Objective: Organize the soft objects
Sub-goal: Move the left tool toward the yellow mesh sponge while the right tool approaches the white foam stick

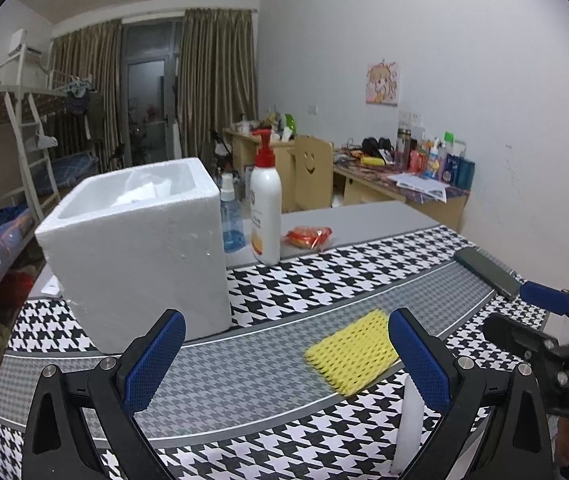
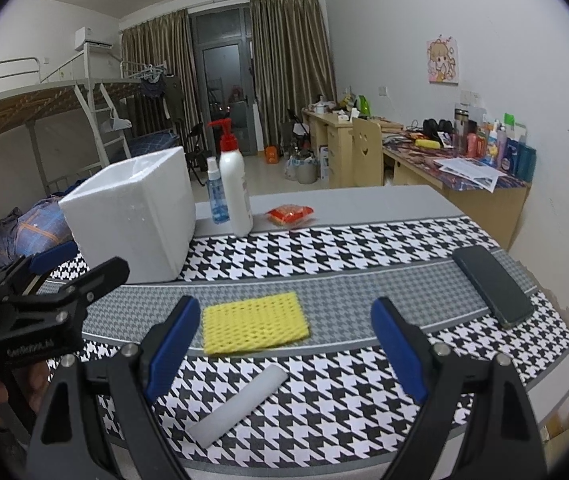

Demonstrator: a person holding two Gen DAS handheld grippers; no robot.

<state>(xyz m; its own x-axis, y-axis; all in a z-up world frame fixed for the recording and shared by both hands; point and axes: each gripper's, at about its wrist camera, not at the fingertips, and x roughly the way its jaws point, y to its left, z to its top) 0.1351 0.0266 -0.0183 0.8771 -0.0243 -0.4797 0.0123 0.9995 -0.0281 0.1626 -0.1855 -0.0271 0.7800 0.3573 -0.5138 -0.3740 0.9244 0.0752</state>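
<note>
Hovering grippers: left gripper [image 1: 284,354] and right gripper [image 2: 284,344] both hang above the table with fingers spread wide, nothing between them; black angular frames, ribbed blue pads.
Table covering: houndstooth cloth [image 2: 324,248], bold black-and-white weave, crossed by a grey band of finer check; plain grey tabletop beyond it.
Yellow foam net [image 2: 254,322]: flat rectangle of soft mesh with a honeycomb of small holes, lying on the grey band, ahead of the right gripper and just before the left gripper's right-hand finger; blurred in the left wrist view [image 1: 352,354].
White foam roll [image 2: 238,404]: smooth, pale cylinder lying slantwise on the bold check, near the table's front edge, closer in than the net and apart from it.
Styrofoam box [image 1: 136,240]: open-topped white cube with thick grainy walls, standing at the left of the cloth; white crumpled material shows inside.
Pump bottle [image 2: 235,192]: tall white plastic, red pump head, upright behind the box's right side.
Spray bottle [image 2: 216,198]: small, clear blue, just beside the pump bottle.
Red packet [image 2: 290,215]: shiny crinkled wrapper on the grey tabletop.
Phone [image 2: 492,286]: dark glossy slab on the right of the grey band.
</note>
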